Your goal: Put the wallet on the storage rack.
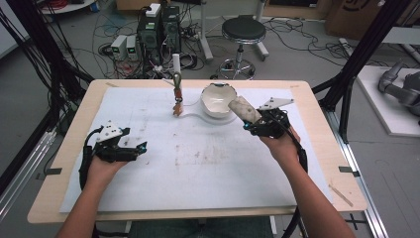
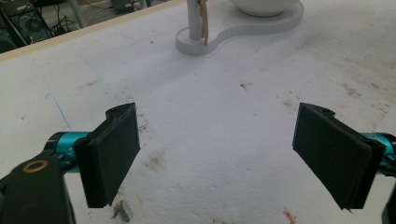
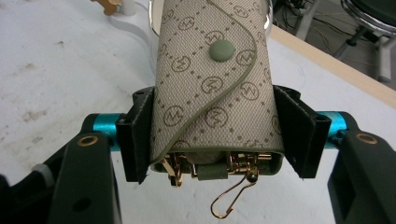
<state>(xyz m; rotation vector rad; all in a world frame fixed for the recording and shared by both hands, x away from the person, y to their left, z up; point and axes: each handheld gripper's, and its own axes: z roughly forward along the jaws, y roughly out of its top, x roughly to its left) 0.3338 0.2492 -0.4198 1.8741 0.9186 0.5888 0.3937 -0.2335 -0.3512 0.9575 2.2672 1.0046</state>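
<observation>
A beige monogram key pouch [image 3: 212,79] with a green snap and gold hooks at its near end is clamped between the jaws of my right gripper [image 1: 247,121]; the pouch [image 1: 243,109] points toward a white bowl [image 1: 216,99]. The bowl sits on a white base [image 1: 193,115] that also carries a white post [image 1: 177,69] with a hanging hook and tan tag. My left gripper [image 1: 139,148] hovers low over the left part of the white mat, jaws wide apart with nothing between them [image 2: 217,154]. The post's foot [image 2: 194,44] lies ahead of it.
A wooden table [image 1: 69,148] carries the stained white mat [image 1: 198,168]. Beyond the far edge stand a round stool [image 1: 242,32], computer boxes [image 1: 158,29] and tangled cables. Black frame posts flank the table on both sides.
</observation>
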